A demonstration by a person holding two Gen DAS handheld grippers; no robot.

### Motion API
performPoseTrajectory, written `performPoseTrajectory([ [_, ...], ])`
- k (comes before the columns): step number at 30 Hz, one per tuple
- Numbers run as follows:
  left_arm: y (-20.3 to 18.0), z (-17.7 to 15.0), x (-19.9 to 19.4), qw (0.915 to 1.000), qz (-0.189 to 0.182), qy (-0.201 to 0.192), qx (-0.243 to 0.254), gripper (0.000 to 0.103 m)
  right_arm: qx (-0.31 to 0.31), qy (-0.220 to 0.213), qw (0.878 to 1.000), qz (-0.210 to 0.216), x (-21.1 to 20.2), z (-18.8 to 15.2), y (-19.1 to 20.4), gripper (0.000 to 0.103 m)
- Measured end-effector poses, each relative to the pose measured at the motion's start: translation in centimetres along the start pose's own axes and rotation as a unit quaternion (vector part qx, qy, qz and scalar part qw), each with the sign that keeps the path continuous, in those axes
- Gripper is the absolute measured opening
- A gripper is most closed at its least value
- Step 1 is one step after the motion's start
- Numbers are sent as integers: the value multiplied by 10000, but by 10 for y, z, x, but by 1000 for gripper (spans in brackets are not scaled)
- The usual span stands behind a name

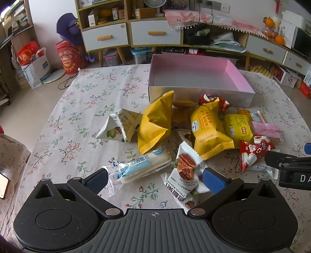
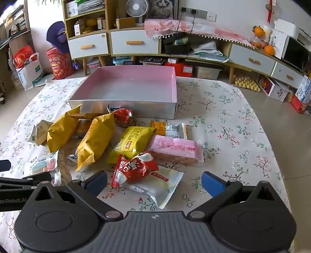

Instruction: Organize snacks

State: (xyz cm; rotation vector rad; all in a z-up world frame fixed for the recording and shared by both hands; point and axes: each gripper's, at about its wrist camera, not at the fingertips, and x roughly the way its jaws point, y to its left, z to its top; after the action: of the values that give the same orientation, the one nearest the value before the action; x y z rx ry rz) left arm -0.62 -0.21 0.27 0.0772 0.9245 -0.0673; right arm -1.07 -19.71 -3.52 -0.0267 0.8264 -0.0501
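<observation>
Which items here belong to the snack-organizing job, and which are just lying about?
Job:
pink-lined box, empty
snack pile: yellow packets, red packet, pink bar, pecan packet
left claw and right claw, both open

Lying about:
phone
fan
oranges
red bucket

A floral-cloth tabletop carries a pink-lined box at its far side and, just before it, a heap of snack packets, yellow, red, pink and white.
</observation>
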Motion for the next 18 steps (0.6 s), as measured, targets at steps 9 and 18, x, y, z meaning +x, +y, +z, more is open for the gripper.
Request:
performPoseTrajectory([
  [9,3,1,0,10000,-11,3,-33,103,-41,3,10000,0,0,0,3,88],
  [18,4,2,0,10000,-19,7,-34,103,-42,7,10000,-1,1,0,3,88],
])
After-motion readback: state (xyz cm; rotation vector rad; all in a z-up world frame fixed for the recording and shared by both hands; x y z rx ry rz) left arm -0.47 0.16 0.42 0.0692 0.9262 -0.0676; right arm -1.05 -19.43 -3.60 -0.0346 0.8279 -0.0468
